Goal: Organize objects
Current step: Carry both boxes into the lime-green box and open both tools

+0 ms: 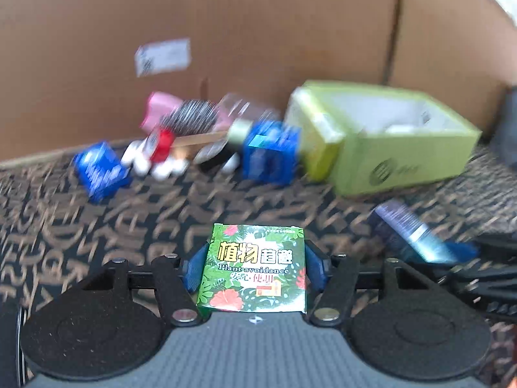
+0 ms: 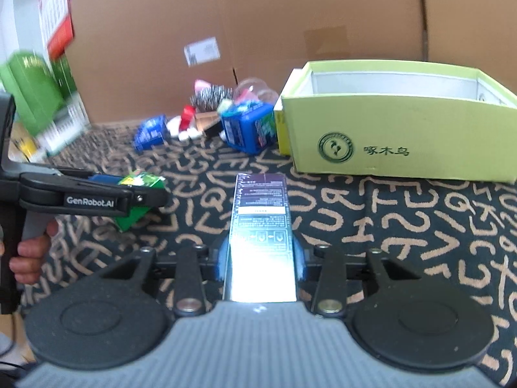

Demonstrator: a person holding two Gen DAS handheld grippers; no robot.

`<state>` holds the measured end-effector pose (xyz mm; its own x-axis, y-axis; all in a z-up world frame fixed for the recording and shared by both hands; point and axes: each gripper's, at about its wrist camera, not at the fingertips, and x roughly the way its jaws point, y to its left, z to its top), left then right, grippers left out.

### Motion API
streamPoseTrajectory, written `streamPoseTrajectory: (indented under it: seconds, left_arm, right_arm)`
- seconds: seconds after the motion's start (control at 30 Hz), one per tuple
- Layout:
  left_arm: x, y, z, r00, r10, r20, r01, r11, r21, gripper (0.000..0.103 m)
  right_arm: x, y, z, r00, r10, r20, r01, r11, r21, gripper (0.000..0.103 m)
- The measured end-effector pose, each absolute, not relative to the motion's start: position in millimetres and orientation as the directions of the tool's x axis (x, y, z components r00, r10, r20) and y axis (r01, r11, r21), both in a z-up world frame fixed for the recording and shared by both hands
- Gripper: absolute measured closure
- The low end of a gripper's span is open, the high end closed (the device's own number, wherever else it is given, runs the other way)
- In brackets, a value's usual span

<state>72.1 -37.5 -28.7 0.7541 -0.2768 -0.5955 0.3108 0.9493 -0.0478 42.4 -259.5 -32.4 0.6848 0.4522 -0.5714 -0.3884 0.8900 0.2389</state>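
My left gripper (image 1: 255, 266) is shut on a small green floral box (image 1: 255, 268) marked "Plant avoidance", held above the patterned cloth. The same gripper (image 2: 142, 199) and green box (image 2: 139, 181) show at the left of the right wrist view. My right gripper (image 2: 260, 258) is shut on a long dark box (image 2: 260, 226) with a shiny face; it also shows in the left wrist view (image 1: 407, 229). An open lime-green box (image 2: 397, 142) stands ahead at the right (image 1: 387, 142), with something white inside.
A pile lies against the cardboard wall (image 2: 258, 16): two blue boxes (image 2: 248, 129) (image 2: 150, 132), a hairbrush (image 2: 210, 98), a clear dome, pink and red-white items. The dark cloth with tan letters (image 2: 387, 226) covers the table. Green packaging (image 2: 29, 90) stands far left.
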Motion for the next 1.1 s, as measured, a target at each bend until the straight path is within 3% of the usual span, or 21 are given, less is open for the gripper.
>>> streamPoseTrajectory:
  seconds: [0.27, 0.57, 0.77, 1.1]
  left_arm:
    - [93.6, -93.8, 39.9, 0.764, -0.446, -0.466, 0.463, 0.882, -0.085, 0.039]
    - [176.5, -178.0, 66.5, 0.73, -0.5, -0.466, 0.457, 0.864, -0.211, 0.039]
    - [223.4, -223.6, 46.2, 0.75, -0.45, -0.485, 0.41, 0.892, -0.192, 0.039]
    - [247.9, -252.3, 9.9, 0.723, -0.427, -0.543, 0.414, 0.897, -0.154, 0.038]
  right_arm:
    - [45.0, -303.4, 18.3, 0.801, 0.39, -0.454, -0.331, 0.921, 0.207, 0.065]
    - [129.0, -349.3, 77.8, 0.905, 0.185, -0.383, -0.168, 0.983, 0.078, 0.065]
    - [194.5, -372.7, 62.0, 0.928, 0.095, -0.36, -0.059, 0.992, 0.11, 0.065]
    - [226.3, -378.2, 14.9, 0.895, 0.05, -0.444, -0.032, 0.998, 0.049, 0.065]
